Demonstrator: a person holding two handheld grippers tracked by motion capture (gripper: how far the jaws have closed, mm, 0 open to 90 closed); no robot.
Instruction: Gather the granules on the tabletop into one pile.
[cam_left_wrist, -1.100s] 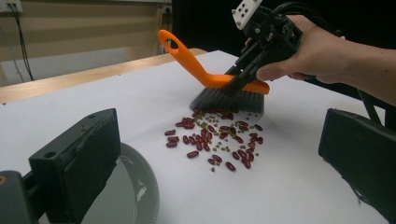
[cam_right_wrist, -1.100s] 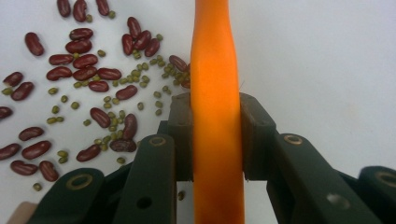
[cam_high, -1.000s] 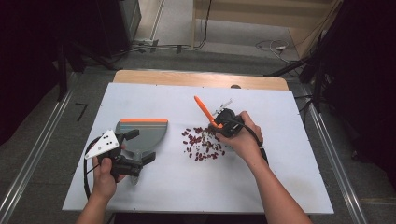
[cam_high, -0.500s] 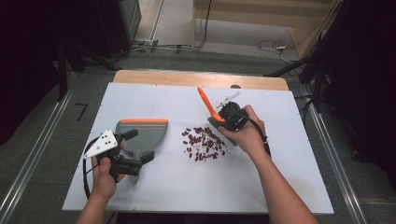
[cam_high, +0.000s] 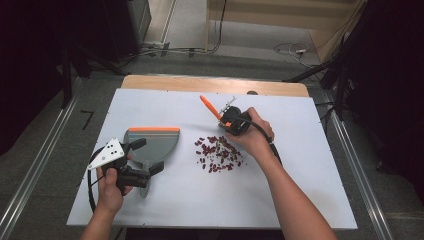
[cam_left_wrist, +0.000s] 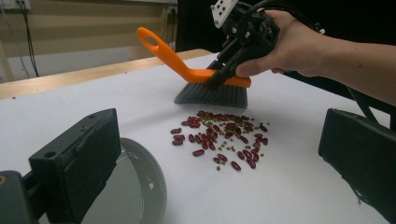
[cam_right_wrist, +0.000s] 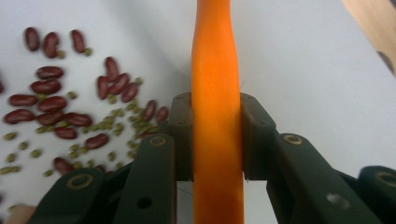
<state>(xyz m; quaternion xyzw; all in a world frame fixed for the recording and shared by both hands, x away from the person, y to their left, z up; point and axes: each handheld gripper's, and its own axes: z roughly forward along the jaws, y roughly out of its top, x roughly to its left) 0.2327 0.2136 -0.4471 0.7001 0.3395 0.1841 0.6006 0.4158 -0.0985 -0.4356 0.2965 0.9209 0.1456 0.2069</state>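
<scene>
A pile of red beans and small green beans (cam_high: 219, 154) lies mid-table. My right gripper (cam_high: 226, 121) is shut on the orange handle of a brush (cam_left_wrist: 210, 93); its grey bristles rest just behind the pile (cam_left_wrist: 219, 137). In the right gripper view both jaws clamp the orange handle (cam_right_wrist: 217, 70), beans (cam_right_wrist: 70, 112) to the left. A grey dustpan with an orange edge (cam_high: 155, 142) lies left of the pile. My left gripper (cam_high: 146, 156) stands open over its handle, jaws wide apart. The handle's round end (cam_left_wrist: 140, 186) sits by the left jaw.
The white table top (cam_high: 300, 175) has bare room to the right and in front of the beans. A wooden strip (cam_high: 210, 84) runs along its far edge. Metal floor rails (cam_high: 355, 165) flank the table, and cables lie on the floor behind.
My right gripper has shifted the brush slightly back and to the left, behind the bean pile. The left gripper and dustpan have hardly moved.
</scene>
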